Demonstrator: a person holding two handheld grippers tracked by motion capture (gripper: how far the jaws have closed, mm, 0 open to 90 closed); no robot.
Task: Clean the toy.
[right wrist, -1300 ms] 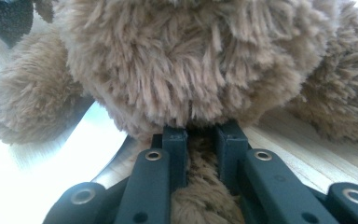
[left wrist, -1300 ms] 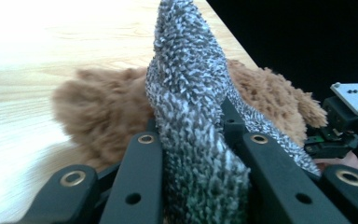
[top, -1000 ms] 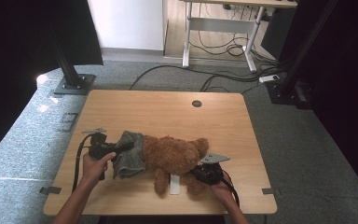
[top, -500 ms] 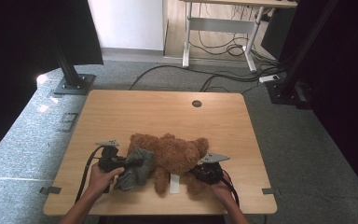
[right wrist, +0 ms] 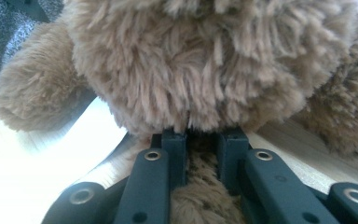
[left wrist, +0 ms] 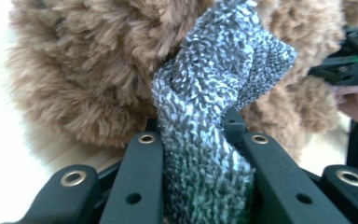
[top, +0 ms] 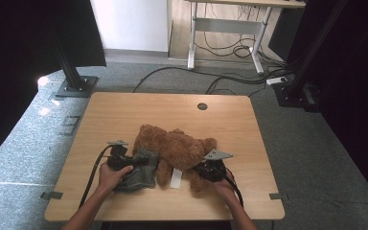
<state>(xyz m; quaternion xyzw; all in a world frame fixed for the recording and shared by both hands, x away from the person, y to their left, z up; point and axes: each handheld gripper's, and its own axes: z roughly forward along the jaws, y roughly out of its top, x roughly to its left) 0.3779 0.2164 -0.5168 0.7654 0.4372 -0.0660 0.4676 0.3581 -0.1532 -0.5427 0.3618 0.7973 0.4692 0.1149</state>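
Here, a brown teddy bear (top: 177, 148) lies on the near half of a wooden table (top: 124, 110), its body slanting from the table's middle toward the near right. A grey knitted garment (top: 141, 170) is bunched against the bear's left side, touching its fur. A white tag (top: 176, 178) pokes out from under the bear toward the near edge.

The left gripper (top: 124, 160) sits just left of the bear, held in the person's left hand (top: 109, 177); its jaws are clamped on a twisted fold of the grey knit. The right gripper (top: 208, 168) is at the bear's near right end, held in the right hand (top: 225, 187), and its jaws are closed on a tuft of the bear's fur. A black cable (top: 93, 172) loops from the left gripper back toward the near edge.

The far half of the table is bare wood apart from a round grommet hole (top: 202, 106), and there is free room along the left and right edges. Both hands work close to the near edge. Beyond the table, a desk frame (top: 225, 28) and loose floor cables (top: 230, 79) stand well apart, and black stand bases (top: 74, 86) flank the far corners.

The left gripper view shows the knit (left wrist: 205, 140) rising as a rope-like twist between the jaws, with the bear's fur (left wrist: 84, 70) right behind it and the other hand (left wrist: 356, 100) at the right edge. The right gripper view shows the fur (right wrist: 200, 65) pressed down over the jaw tips and a patch of grey knit (right wrist: 9, 28) at the upper left.
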